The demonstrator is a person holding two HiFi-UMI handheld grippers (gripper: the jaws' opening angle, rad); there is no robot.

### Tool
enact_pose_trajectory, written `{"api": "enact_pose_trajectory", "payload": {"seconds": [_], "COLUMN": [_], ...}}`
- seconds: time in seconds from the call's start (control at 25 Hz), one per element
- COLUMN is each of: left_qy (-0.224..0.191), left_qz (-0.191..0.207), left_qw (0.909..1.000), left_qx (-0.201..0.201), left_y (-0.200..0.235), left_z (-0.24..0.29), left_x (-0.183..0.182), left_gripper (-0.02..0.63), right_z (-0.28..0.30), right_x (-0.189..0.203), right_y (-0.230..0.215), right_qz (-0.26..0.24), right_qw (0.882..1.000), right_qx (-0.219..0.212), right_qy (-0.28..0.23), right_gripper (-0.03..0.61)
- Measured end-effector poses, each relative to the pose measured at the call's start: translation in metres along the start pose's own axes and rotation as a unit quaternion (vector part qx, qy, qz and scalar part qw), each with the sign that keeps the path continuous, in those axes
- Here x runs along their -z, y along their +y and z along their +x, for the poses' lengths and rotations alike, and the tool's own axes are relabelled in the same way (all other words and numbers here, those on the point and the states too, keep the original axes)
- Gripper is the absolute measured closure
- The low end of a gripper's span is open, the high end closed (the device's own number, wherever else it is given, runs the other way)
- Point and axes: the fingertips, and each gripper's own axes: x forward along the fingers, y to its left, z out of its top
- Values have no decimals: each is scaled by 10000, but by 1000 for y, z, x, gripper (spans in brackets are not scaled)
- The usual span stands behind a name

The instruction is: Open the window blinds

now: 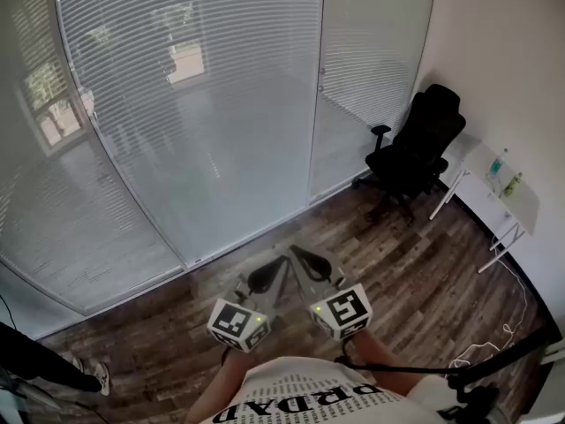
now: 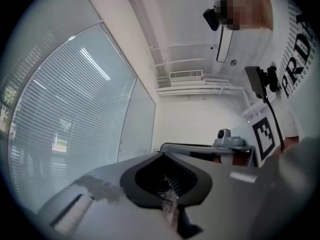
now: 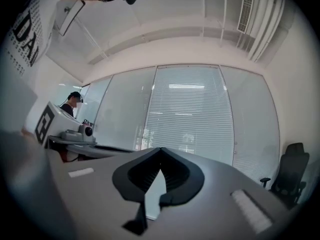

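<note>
The left tool [image 1: 269,274] and right tool [image 1: 307,263], smooth grey shells with ribbed black pads [image 3: 177,176], are both closed on nothing, well apart from the blinds [image 1: 194,104]. Past the wood-plank floor [image 1: 388,272], their thin pale slats [image 1: 132,78] lie shut. No cord or wand shows, so closed jaws might snag, bend slats or slip.

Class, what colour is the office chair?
The office chair is black, clearest in the head view.

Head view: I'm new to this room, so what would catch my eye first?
The wall of closed slatted window blinds fills the upper left and centre. A black office chair stands at the right. Low at centre, the left gripper and right gripper point toward the blinds, jaws together.
</note>
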Motion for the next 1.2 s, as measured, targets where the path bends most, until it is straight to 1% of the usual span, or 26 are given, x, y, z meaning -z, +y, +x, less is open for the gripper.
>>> {"api": "enact_pose_trajectory", "payload": {"seconds": [0.12,0.32,0.44,0.6,0.76,0.92,1.2], "left_qy": [-8,-83,-51,35,71,72,148], "left_qz": [94,473,687,673,656,680,619], "left_qw": [9999,9988,9975,9977,9978,9975,9978], "left_qx": [46,-98,-139,1,97,159,193], "left_y": [1,16,15,13,16,19,22], "left_z": [7,16,16,6,11,0,18], "left_x": [0,-13,-12,1,2,7,7], "left_gripper": [621,621,621,621,621,621,621], "right_z": [0,7,7,6,10,11,15], "right_x": [3,1,4,16,18,23,24], "right_y": [-7,-10,-10,-2,-7,4,-14], "right_qz": [-22,88,213,302,393,403,444], "right_qw": [10000,9998,9996,9991,9986,9986,9980], "right_qx": [69,162,148,219,275,282,311], "right_qy": [35,116,123,189,210,202,313], "right_gripper": [572,572,571,571,571,572,572]}}
